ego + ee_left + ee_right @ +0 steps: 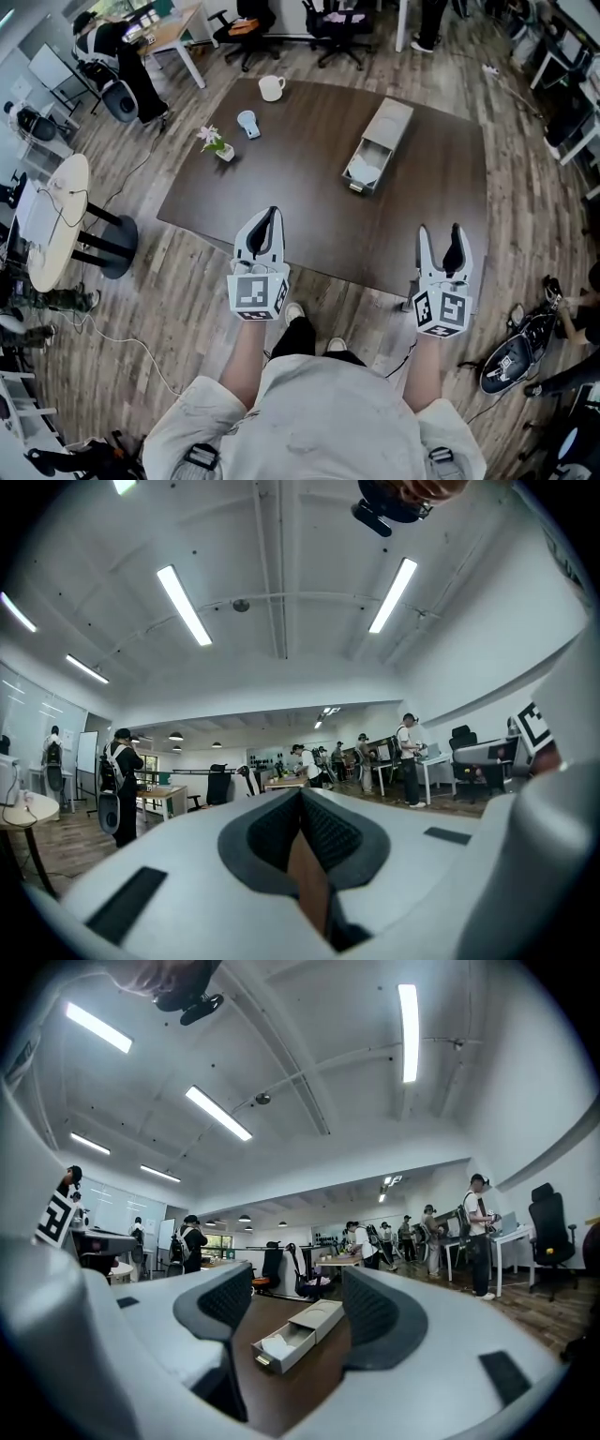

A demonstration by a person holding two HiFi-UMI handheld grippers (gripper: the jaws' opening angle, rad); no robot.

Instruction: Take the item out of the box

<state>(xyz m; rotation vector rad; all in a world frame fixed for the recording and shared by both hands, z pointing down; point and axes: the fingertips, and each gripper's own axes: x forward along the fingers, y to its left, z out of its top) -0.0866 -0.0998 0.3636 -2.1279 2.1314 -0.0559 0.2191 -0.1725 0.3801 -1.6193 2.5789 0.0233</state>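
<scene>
**Both grippers short of the box**

The fingers (323, 834) of the left gripper (273, 216) are being pressed together, empty. The right gripper (440, 232) is being held with its fingers (377, 1316) wide, nothing between them. Both are being held at the table's (281, 192) near edge, well apart from the slid-open box (380, 141), where the white item (366, 171) is lying inside.

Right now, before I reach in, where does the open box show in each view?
Head view: box on the table's far right part, drawer open toward the person.
Left gripper view: not in it.
Right gripper view: box low centre, between the right gripper fingers.
Shared landmark: the dark table, in the head and right gripper views.
</scene>
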